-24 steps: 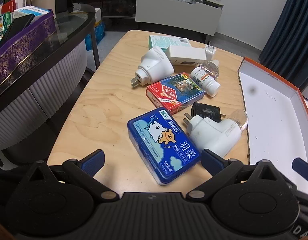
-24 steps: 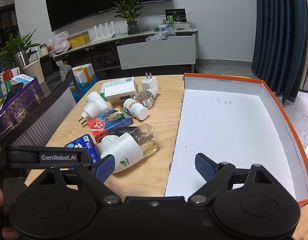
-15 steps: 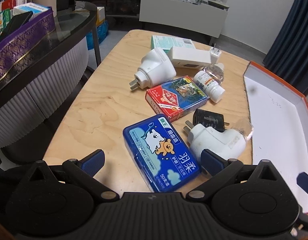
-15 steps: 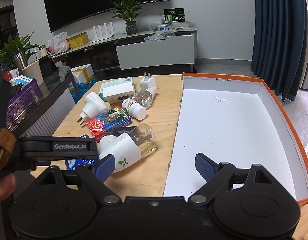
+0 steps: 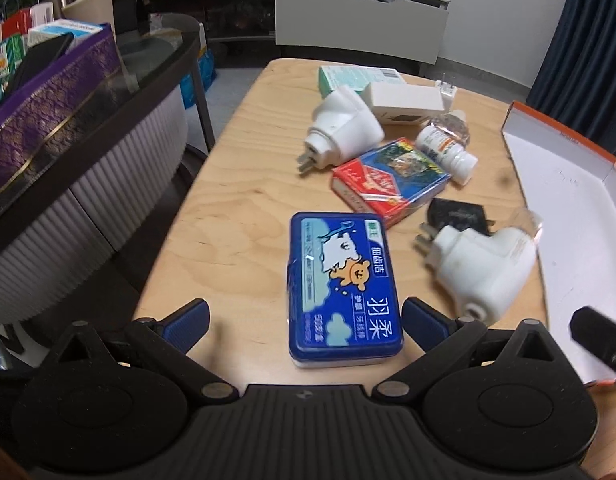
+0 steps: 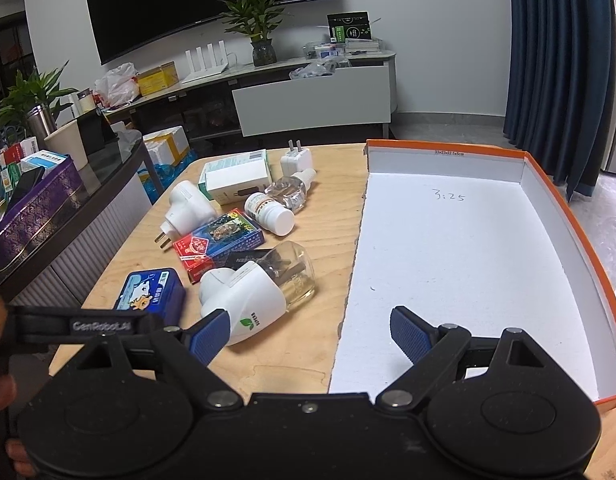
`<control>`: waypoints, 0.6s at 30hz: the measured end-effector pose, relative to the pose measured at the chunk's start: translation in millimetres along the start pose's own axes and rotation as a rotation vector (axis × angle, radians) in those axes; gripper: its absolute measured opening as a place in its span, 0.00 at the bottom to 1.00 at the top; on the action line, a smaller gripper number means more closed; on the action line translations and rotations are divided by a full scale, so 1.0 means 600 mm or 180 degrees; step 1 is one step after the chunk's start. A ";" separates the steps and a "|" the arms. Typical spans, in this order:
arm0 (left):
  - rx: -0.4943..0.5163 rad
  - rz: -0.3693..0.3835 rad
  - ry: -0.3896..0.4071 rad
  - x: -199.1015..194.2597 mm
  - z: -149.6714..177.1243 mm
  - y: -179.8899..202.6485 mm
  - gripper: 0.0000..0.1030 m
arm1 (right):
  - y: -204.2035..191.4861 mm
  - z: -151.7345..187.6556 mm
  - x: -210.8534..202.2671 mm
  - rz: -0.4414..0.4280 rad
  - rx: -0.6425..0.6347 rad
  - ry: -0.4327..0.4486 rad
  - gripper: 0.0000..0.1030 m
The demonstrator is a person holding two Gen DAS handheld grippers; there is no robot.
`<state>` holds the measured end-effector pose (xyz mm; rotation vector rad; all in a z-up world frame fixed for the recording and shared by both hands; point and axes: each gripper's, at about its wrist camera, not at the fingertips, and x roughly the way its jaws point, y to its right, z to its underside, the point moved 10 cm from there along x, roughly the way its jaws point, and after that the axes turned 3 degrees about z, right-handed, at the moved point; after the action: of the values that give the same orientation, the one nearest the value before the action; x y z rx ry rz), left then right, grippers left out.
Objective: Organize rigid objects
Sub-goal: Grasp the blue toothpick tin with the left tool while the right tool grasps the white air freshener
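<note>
Fingers (image 5: 189,319) of your left gripper (image 5: 303,316) spread wide around the blue tin (image 5: 342,286); your right gripper (image 6: 308,330) gapes above the worktop (image 6: 291,364).

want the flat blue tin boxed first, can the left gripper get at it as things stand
Probably yes. The left gripper is open, the flat blue tin lies right between its fingers, nothing is on top, and the white plug-in diffuser beside it sits apart.
</note>
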<state>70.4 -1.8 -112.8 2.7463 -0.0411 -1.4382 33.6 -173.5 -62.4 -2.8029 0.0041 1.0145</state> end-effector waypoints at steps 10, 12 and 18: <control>0.0225 -0.0038 0.0037 0.049 -0.009 0.013 0.94 | -0.024 0.004 0.011 -0.0023 -0.0183 -0.0085 0.99; 0.0212 0.0076 0.0110 0.047 -0.010 0.012 0.85 | -0.028 0.005 0.020 -0.0025 -0.0182 -0.0110 0.99; 0.0219 0.0244 0.0253 0.026 -0.015 0.000 0.61 | -0.052 -0.004 0.055 -0.0191 -0.0004 -0.0171 0.99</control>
<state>87.0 -2.1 -120.6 2.8198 -0.1948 -1.3323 62.3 -141.4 -76.6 -2.7581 -0.0864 1.0755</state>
